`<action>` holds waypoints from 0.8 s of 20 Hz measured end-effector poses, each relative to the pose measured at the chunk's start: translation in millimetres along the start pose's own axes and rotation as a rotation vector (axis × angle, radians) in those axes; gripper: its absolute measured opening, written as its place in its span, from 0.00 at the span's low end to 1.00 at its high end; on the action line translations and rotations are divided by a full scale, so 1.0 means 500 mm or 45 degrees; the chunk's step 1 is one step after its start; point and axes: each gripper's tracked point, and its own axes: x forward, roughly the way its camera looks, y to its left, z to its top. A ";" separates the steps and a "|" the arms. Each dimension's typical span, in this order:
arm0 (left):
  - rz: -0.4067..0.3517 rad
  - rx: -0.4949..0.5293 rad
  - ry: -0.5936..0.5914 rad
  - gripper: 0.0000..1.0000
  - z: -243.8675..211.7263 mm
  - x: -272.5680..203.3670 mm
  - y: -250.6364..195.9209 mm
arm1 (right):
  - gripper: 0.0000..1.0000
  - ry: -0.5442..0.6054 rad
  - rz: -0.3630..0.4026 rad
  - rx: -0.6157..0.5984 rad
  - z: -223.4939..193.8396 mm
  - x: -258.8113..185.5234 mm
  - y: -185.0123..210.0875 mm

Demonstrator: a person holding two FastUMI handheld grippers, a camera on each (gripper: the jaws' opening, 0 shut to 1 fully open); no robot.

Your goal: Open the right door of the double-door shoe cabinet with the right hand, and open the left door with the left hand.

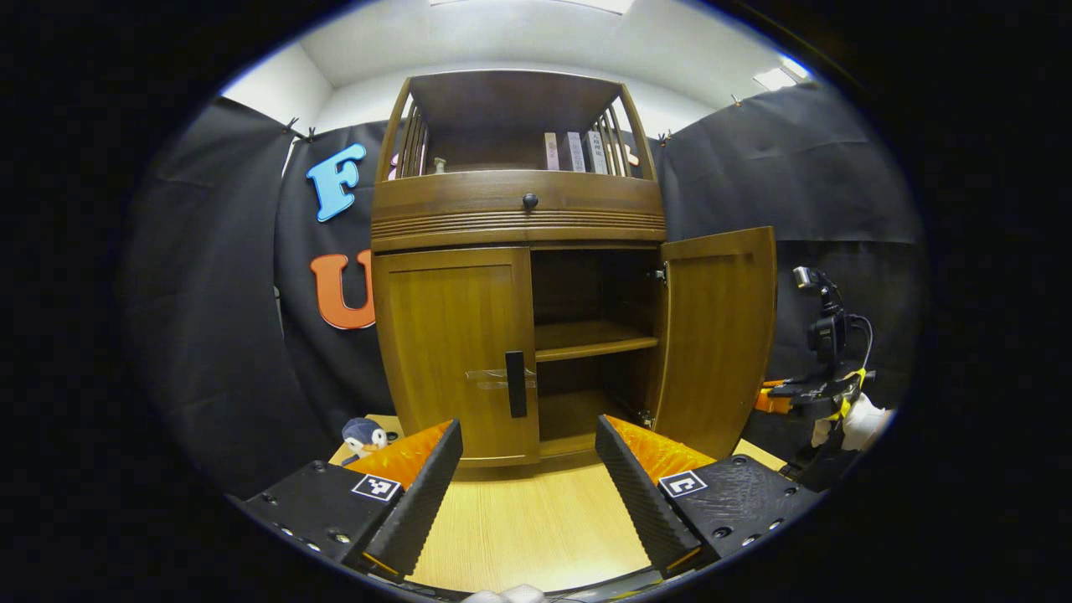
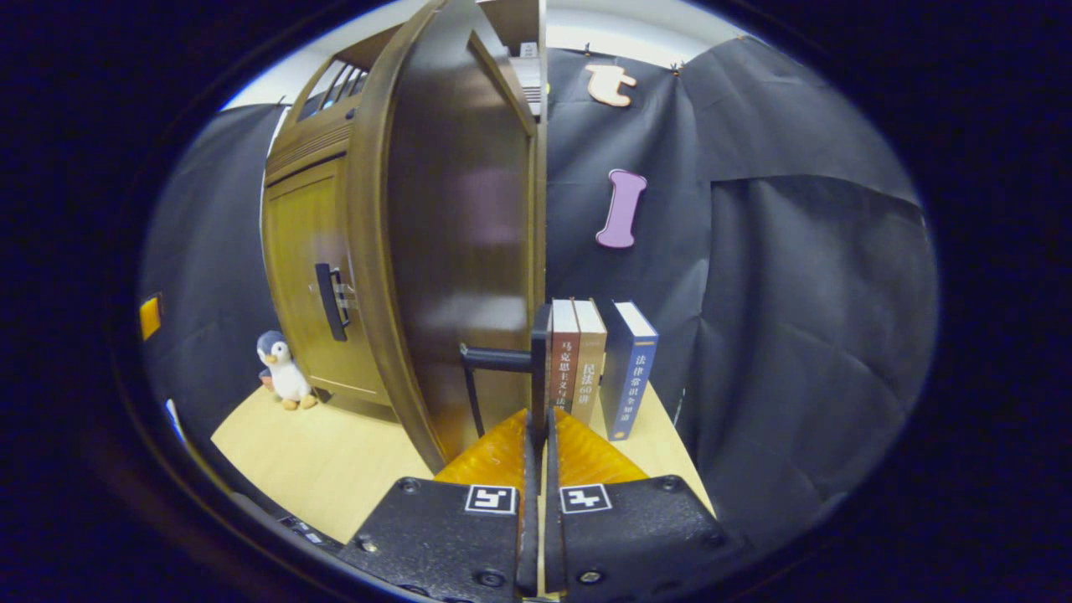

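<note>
Shoe cabinet (image 1: 519, 268) on wooden tabletop (image 1: 536, 528): left jaws released, right jaws grasping right door's handle (image 2: 536, 368).

Brown wood grain is shown on the shoe cabinet (image 1: 452, 335), black on its door handle (image 1: 517, 383); the desk (image 1: 536, 528) is pale wood; the penguin toy (image 2: 281, 368) is blue-grey and white.

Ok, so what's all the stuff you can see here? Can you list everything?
shoe cabinet: one, brown wood, on the table
left door: one, brown, shut
right door: one, brown, swung open
table: one, light wood, under everything
penguin toy: one, dark blue and white, left of the cabinet
books: three, red-brown, tan, blue, upright on the table
shelf books: a few, top shelf
left tool: one, open, facing the left door
right tool: one, shut on the right handle
</note>
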 end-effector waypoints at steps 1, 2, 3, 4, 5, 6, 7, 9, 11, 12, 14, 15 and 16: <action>0.002 0.001 0.001 0.96 0.001 0.004 -0.004 | 0.05 -0.002 0.009 0.015 0.001 0.000 -0.005; 0.007 0.001 0.004 0.96 0.001 0.007 -0.008 | 0.05 -0.005 0.020 0.023 0.001 0.000 -0.013; 0.009 -0.003 0.007 0.96 0.000 0.012 -0.013 | 0.05 -0.008 0.031 0.025 0.001 0.001 -0.020; 0.009 -0.006 0.010 0.96 0.001 0.015 -0.021 | 0.05 -0.010 0.044 0.025 0.003 0.002 -0.026; 0.012 -0.006 0.010 0.96 0.002 0.020 -0.029 | 0.04 -0.009 0.057 0.024 0.004 0.004 -0.032; 0.015 -0.004 0.012 0.96 0.002 0.026 -0.036 | 0.04 -0.008 0.071 0.023 0.003 0.004 -0.042; 0.022 -0.004 0.015 0.96 0.001 0.033 -0.042 | 0.04 -0.007 0.089 0.020 0.005 0.005 -0.049; 0.030 -0.009 0.020 0.96 0.000 0.045 -0.063 | 0.04 -0.003 0.129 0.017 0.006 0.012 -0.067; 0.043 -0.012 0.024 0.96 0.004 0.057 -0.083 | 0.04 0.001 0.170 0.003 0.009 0.014 -0.080; 0.052 -0.015 0.024 0.96 0.004 0.064 -0.093 | 0.04 0.004 0.191 -0.009 0.010 0.015 -0.086; 0.082 -0.026 0.018 0.96 0.006 0.075 -0.109 | 0.05 0.014 0.227 -0.030 0.009 0.020 -0.094; 0.098 -0.038 0.011 0.96 0.009 0.077 -0.115 | 0.06 0.022 0.240 -0.038 0.010 0.020 -0.095; 0.108 -0.052 0.008 0.96 0.011 0.079 -0.124 | 0.06 0.031 0.250 -0.042 0.009 0.020 -0.094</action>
